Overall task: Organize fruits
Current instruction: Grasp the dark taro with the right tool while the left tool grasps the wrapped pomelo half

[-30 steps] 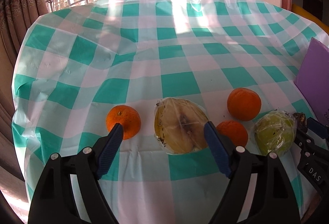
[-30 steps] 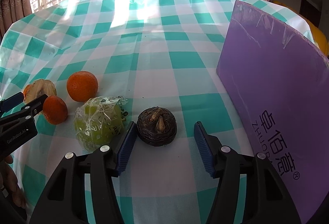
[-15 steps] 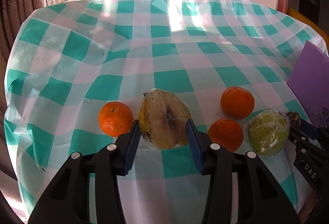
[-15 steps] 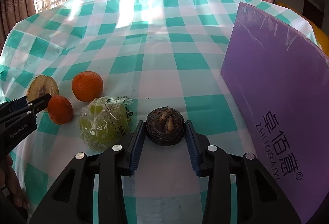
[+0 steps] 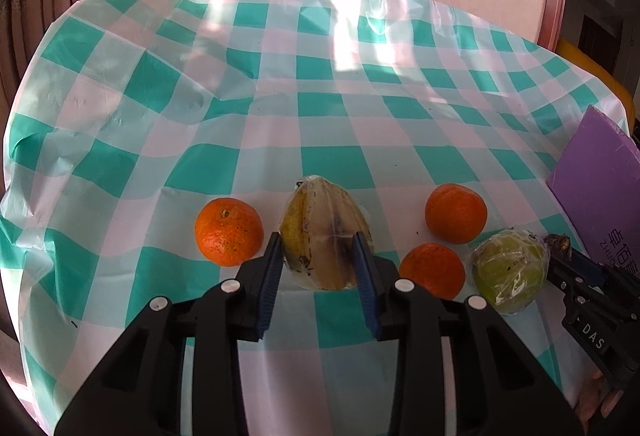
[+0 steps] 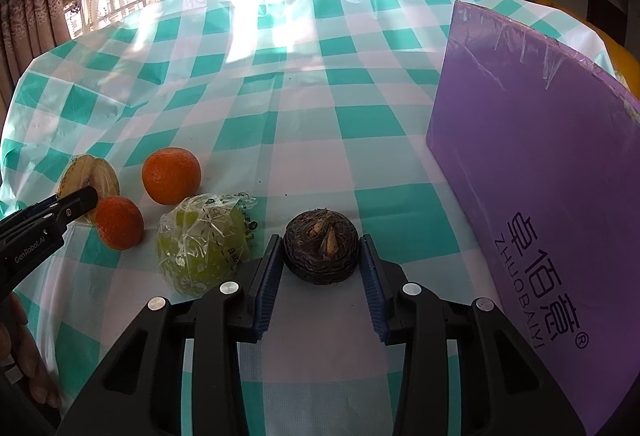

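Along the near edge of the table (image 5: 328, 104), under its green-and-white checked cloth, the fruits lie in a loose row. Farthest left sits a mandarin (image 5: 229, 231), bare and firm, just beside the left tool (image 5: 318, 256). That tool has its blue pads narrowed against the two sides of a wrapped yellow fruit (image 5: 326, 232), which is bruised brown and sealed in clear film; it looks closed on it, though the fruit appears to rest on the cloth. The film is probably slick and the flesh soft, so a light squeeze across the widest middle seems wisest. Next come two more mandarins, one nearer (image 5: 432, 270) and one farther back (image 5: 456, 213), small and easy to roll. To their right lies a green fruit in crinkled plastic (image 6: 204, 244), likely slippery too. Right of it, the right tool (image 6: 320, 258) brackets a dark brown water chestnut (image 6: 320, 252) with its pads at or nearly touching both flanks; whether it truly grips cannot be told. That piece looks hard, light and rough, best held across its flat sides. A purple board (image 6: 540, 176) lies by the table's right edge.
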Tool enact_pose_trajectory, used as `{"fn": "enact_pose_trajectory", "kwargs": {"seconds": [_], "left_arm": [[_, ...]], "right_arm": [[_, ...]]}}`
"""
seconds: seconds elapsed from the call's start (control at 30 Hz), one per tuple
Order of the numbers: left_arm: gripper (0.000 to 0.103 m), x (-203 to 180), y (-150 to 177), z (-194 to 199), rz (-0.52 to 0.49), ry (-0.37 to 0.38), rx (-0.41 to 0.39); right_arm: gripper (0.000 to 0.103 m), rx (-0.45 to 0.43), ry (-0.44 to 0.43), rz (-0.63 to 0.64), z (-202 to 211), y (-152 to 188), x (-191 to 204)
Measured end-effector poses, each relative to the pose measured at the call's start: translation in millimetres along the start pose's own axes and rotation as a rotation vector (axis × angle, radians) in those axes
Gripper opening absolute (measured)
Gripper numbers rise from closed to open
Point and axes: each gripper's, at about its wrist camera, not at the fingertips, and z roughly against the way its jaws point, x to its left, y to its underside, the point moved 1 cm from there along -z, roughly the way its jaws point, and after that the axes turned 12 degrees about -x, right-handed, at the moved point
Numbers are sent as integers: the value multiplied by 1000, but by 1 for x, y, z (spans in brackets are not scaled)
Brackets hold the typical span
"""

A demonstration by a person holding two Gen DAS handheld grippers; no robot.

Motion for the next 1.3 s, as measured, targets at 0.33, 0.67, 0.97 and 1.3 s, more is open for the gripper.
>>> {"fn": "enact_pose_trajectory", "kwargs": {"seconds": [0.33,0.67,0.97,1.3], "left_arm": [[35,5,2,1,25,28,2],[70,-7,4,-4,-38,-27,38],[74,-19,5,-11,-190,-161,55],[59,-22,5,-13,-224,-171,64]], "right_arm": [[38,-19,-8,-5,4,-1,0],[38,-23,-9,2,4,-1,0],[38,-23,-10,2,4,-1,0],[38,-31,-18,-4,6,-1,0]]}}
